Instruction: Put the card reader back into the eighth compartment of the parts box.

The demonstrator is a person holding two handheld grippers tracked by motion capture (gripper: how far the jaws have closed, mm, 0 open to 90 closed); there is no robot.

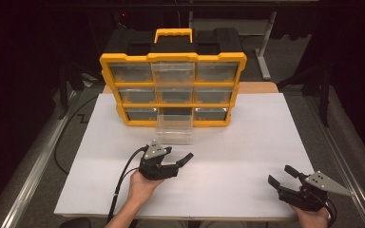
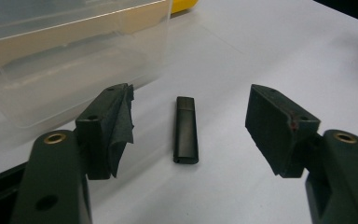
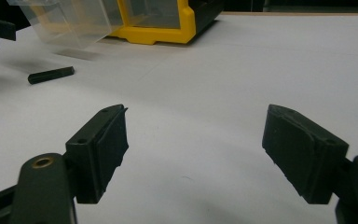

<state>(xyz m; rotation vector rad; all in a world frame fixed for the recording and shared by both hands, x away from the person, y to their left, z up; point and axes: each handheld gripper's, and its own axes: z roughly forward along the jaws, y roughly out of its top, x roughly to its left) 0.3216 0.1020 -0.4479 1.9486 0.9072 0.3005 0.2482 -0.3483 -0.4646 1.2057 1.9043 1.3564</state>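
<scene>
A small black stick [image 2: 186, 130], like a USB drive, lies flat on the white table [image 1: 237, 142]. It sits between the open jaws of my left gripper [image 2: 191, 95], which touch nothing. In the high view, my left gripper [image 1: 178, 156] is just in front of a clear drawer [image 1: 173, 126] pulled out of the bottom middle slot of a yellow and black organizer [image 1: 171, 57]. My right gripper [image 1: 281, 175] stands open and empty near the front right of the table. From the right gripper view [image 3: 196, 114], the stick [image 3: 51, 74] lies far off to the left.
The organizer has three rows of clear drawers, and the top middle drawer [image 1: 173, 71] also sticks out a little. The pulled-out drawer [image 2: 74, 60] is close to my left jaw. A cable [image 1: 123, 180] trails from the left gripper over the table's front left.
</scene>
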